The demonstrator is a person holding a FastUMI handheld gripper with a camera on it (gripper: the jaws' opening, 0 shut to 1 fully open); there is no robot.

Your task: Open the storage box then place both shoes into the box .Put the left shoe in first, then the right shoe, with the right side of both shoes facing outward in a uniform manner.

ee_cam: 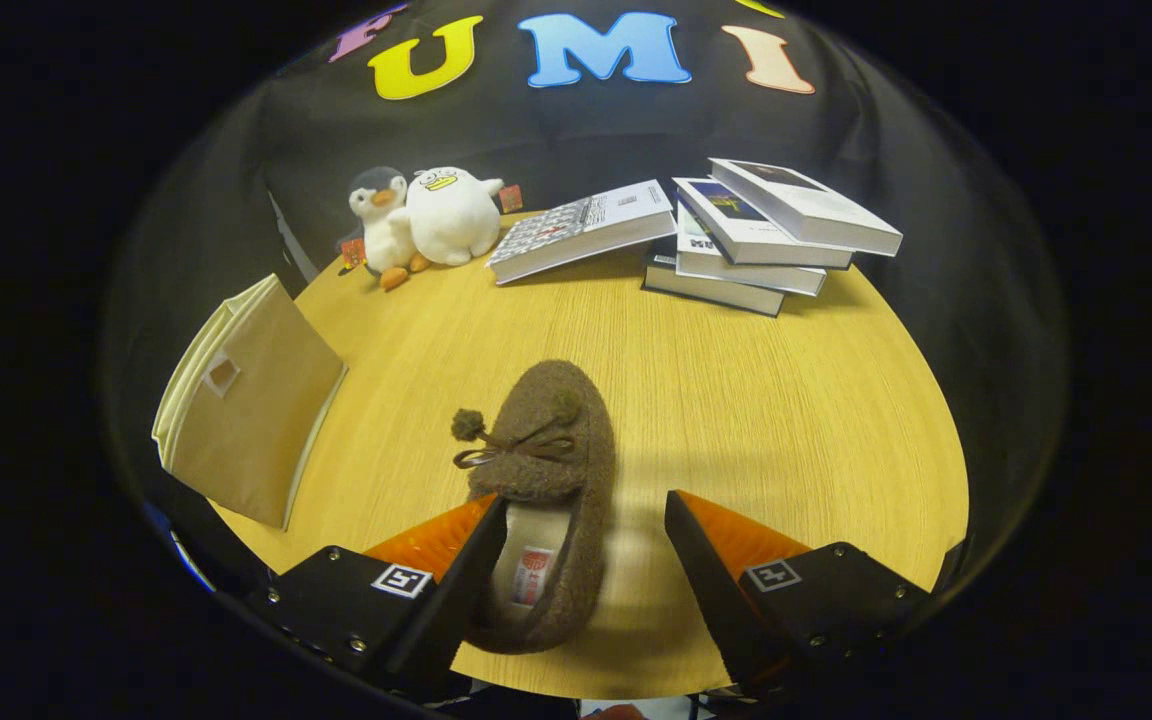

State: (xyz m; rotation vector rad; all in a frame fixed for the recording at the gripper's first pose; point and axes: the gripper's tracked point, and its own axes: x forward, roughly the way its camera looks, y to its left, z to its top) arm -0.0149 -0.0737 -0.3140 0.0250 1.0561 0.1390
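A brown fuzzy shoe with a bow and pompoms lies on the worktop at lower centre of the frame, toe pointing away from the camera, heel end toward it. Its pale insole shows at the open heel. The gripper stands open, its fingers spread wide: the left finger overlaps the shoe's left rim near the heel, while the right finger stands apart from the shoe, with bare wood between them. Whether the left finger touches the shoe I cannot tell.

At left of the frame, near the worktop's edge, sits the beige fabric box, folded flat and tilted, a small cut-out handle showing on its face.

At the far side, upper left, two plush toys sit touching: a penguin and a white duck just beside it. To their right lies a single book, and further right a stack of books, fanned and overlapping, its lowest one dark.
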